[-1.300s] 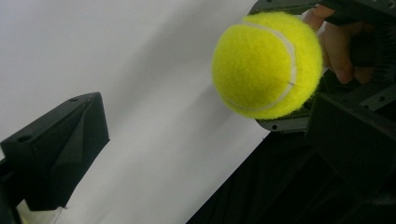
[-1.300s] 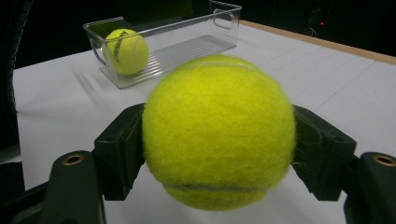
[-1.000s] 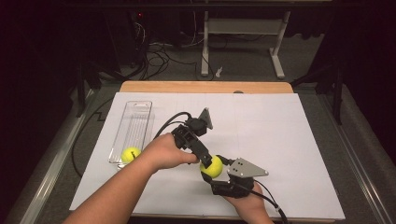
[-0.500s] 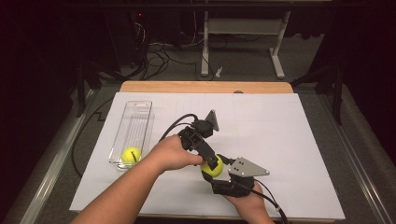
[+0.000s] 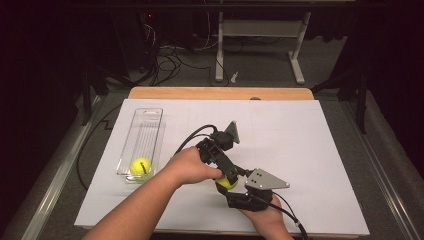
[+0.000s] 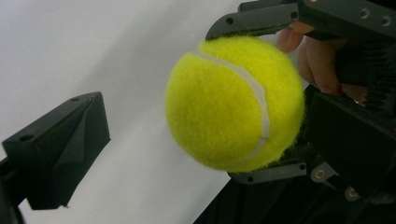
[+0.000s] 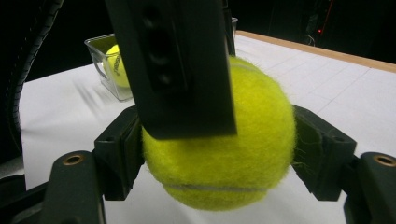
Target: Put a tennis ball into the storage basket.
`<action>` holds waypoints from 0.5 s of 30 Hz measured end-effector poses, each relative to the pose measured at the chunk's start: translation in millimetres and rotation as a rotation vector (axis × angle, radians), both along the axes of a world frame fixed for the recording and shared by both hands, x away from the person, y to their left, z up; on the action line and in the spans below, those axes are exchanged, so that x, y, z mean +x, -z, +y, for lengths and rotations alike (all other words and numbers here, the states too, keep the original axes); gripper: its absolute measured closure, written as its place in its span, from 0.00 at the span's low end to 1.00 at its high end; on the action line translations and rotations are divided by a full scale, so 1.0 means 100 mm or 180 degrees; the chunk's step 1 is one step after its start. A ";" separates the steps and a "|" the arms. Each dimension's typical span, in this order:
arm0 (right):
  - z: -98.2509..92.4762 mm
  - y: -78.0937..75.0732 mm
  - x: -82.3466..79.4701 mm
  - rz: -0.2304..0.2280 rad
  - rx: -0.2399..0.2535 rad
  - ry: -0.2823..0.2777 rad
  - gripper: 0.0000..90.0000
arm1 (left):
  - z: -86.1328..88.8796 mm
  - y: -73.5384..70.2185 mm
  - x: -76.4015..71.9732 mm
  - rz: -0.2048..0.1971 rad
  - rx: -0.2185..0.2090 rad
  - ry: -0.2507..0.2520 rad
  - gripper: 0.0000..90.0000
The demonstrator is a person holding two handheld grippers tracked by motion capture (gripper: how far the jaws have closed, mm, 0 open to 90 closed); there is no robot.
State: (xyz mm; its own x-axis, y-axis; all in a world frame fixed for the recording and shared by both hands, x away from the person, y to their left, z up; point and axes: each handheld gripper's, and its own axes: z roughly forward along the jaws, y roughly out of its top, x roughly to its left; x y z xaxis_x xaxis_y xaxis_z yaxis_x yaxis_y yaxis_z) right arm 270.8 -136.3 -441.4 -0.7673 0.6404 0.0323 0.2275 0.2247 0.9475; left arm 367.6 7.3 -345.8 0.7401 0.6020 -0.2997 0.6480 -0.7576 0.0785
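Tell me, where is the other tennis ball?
In the high view, the other tennis ball sits at the near end of the clear tray, on the table's left side.

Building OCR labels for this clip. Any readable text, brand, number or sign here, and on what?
None can be read.
Yellow tennis ball in the clear plastic bin: a dark mark on its felt, too blurred to read.
Yellow tennis ball held in the right gripper: only a white seam, no print visible.
White paper sheet on the table: faint grid lines, no writing.
Black grippers and grey three-cornered plate: screw holes only, no labels.

Two tennis balls (image 5: 227, 183) (image 5: 140, 166); one clear tray (image 5: 147, 116); two claws (image 5: 231, 176) (image 5: 231, 192)
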 end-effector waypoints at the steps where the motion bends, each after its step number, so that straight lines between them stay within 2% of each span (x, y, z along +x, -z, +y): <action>1: 0.00 0.00 0.00 -0.0006 0.0005 -0.0005 0.31 | 0.00 0.01 0.00 -0.0006 -0.0020 -0.0001 0.03; 3: 0.00 0.00 -0.01 -0.0014 0.0015 -0.0003 0.31 | -0.01 0.02 0.00 -0.0004 -0.0003 0.0004 0.04; 15: 0.00 -0.01 -0.01 -0.0033 0.0035 -0.0005 0.31 | -0.01 0.07 0.02 0.0114 -0.0148 0.0012 0.12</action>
State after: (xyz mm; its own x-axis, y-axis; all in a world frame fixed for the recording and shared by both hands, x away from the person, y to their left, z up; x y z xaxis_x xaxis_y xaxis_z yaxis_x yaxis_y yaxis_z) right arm 269.9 -136.3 -440.7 -0.7687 0.6389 0.0313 0.2173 0.2147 0.9522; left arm 369.6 6.1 -352.4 0.7307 0.5841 -0.3536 0.6482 -0.7561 0.0905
